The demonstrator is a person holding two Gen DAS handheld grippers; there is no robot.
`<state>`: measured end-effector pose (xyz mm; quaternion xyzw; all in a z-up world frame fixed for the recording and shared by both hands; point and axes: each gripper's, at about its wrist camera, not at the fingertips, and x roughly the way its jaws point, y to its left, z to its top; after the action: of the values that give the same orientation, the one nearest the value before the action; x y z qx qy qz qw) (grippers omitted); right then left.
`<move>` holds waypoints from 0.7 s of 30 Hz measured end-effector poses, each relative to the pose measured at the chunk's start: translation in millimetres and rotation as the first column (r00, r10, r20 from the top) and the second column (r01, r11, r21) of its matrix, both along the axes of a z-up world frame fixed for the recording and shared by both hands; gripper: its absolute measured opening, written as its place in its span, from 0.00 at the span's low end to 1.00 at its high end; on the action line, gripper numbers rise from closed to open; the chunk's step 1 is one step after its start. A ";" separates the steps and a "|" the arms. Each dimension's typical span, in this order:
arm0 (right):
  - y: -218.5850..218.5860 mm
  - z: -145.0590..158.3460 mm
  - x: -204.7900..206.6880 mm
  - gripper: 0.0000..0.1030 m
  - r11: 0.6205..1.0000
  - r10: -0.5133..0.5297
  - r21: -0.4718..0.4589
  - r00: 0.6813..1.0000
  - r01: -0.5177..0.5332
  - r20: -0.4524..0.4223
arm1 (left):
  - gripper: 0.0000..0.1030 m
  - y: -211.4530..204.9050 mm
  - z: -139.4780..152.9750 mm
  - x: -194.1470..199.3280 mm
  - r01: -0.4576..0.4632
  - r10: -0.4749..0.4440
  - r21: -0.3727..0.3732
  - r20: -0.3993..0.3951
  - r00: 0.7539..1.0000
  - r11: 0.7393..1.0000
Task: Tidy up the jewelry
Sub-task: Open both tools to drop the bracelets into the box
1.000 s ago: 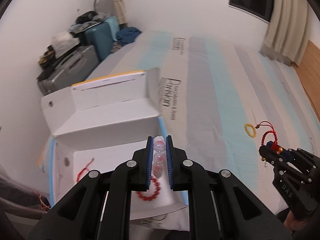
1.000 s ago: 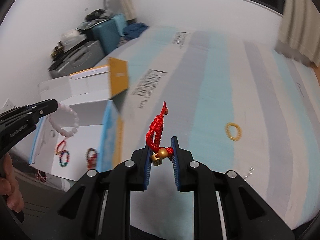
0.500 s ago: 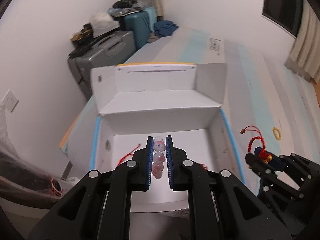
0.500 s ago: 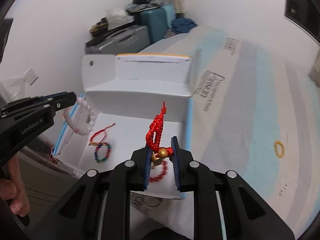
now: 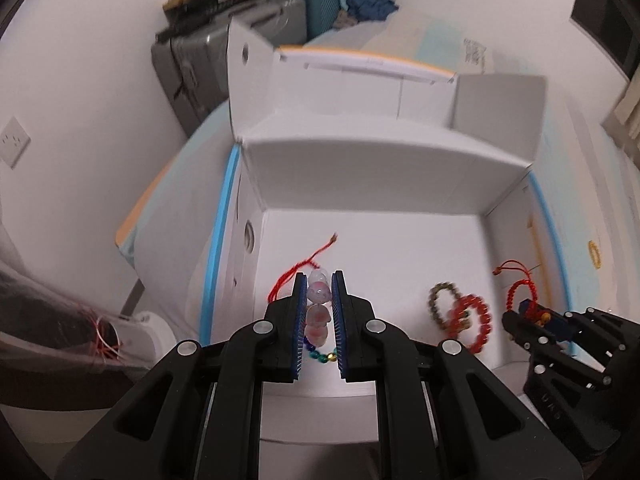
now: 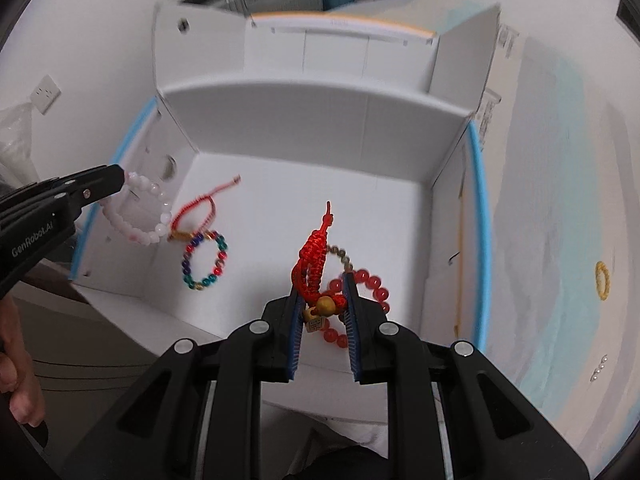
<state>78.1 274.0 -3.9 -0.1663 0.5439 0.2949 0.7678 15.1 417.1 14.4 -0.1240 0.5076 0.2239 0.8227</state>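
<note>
Firmly between hand-held gripper (image 6: 322, 308) pads: red cord bracelet (image 6: 316, 256)

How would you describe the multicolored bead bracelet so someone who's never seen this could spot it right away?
Look inside the open white cardboard box on the bed. On its floor toward the left wall lies the multicolored bead bracelet, just below a thin red string bracelet. It alone mixes blue, green, red and gold beads.

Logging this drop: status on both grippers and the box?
Left gripper shut on pink bracelet. Right gripper shut on red cord charm. Both over open box. Nothing in the way.
</note>
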 end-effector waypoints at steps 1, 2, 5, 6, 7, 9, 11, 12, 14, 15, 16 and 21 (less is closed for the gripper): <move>2.6 -8.9 2.3 0.17 1.000 -0.001 -0.019 1.000 0.000 -0.027 | 0.11 3.6 -8.1 1.3 -0.001 0.001 -0.006 -0.016 1.000 1.000; 5.4 -14.5 3.7 0.17 0.999 0.000 -0.034 0.999 -0.001 -0.044 | 0.11 5.6 -12.7 2.5 0.001 -0.001 -0.008 -0.025 1.000 1.000; 8.1 -36.0 8.7 0.17 0.997 -0.012 -0.083 0.996 0.004 -0.091 | 0.11 12.1 -32.0 7.3 -0.007 0.005 -0.029 -0.070 0.998 1.000; 8.8 -41.6 10.3 0.17 0.996 -0.016 -0.094 0.994 0.006 -0.104 | 0.11 14.6 -39.0 8.7 -0.009 0.006 -0.034 -0.088 0.996 0.999; 9.8 -45.5 12.4 0.17 0.995 -0.020 -0.103 0.993 0.008 -0.112 | 0.11 16.4 -44.9 9.6 -0.009 0.005 -0.036 -0.105 0.994 0.999; 11.8 -54.2 15.5 0.17 0.992 -0.025 -0.127 0.992 0.009 -0.126 | 0.11 17.8 -54.9 10.7 -0.007 0.001 -0.046 -0.130 0.992 0.999; 13.7 -60.7 18.2 0.17 0.991 -0.018 -0.135 0.989 -0.001 -0.145 | 0.11 19.2 -63.1 11.0 -0.007 -0.002 -0.058 -0.148 0.989 0.998; 14.5 -63.4 18.6 0.17 0.990 -0.017 -0.143 0.989 -0.004 -0.144 | 0.11 19.5 -65.8 10.9 -0.006 -0.004 -0.063 -0.153 0.988 0.998; 15.0 -69.0 19.6 0.17 0.988 -0.020 -0.154 0.989 -0.003 -0.147 | 0.11 19.0 -71.7 11.0 -0.001 -0.010 -0.069 -0.165 0.986 0.998; 15.0 -71.9 20.2 0.17 0.987 -0.022 -0.158 0.988 -0.002 -0.153 | 0.11 18.7 -75.1 11.2 0.003 -0.015 -0.075 -0.171 0.985 0.997; 14.9 -73.7 20.7 0.17 0.987 -0.022 -0.158 0.988 -0.003 -0.155 | 0.11 19.1 -76.6 11.5 0.003 -0.017 -0.080 -0.174 0.985 0.997; 13.6 -79.3 22.3 0.19 0.987 -0.025 -0.158 0.987 0.000 -0.157 | 0.14 22.1 -82.5 11.8 -0.006 -0.012 -0.090 -0.199 0.980 0.996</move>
<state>100.4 287.6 -83.3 -0.1992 0.6259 0.2585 0.7084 26.9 439.2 -68.1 -0.1372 0.5972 0.2108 0.7617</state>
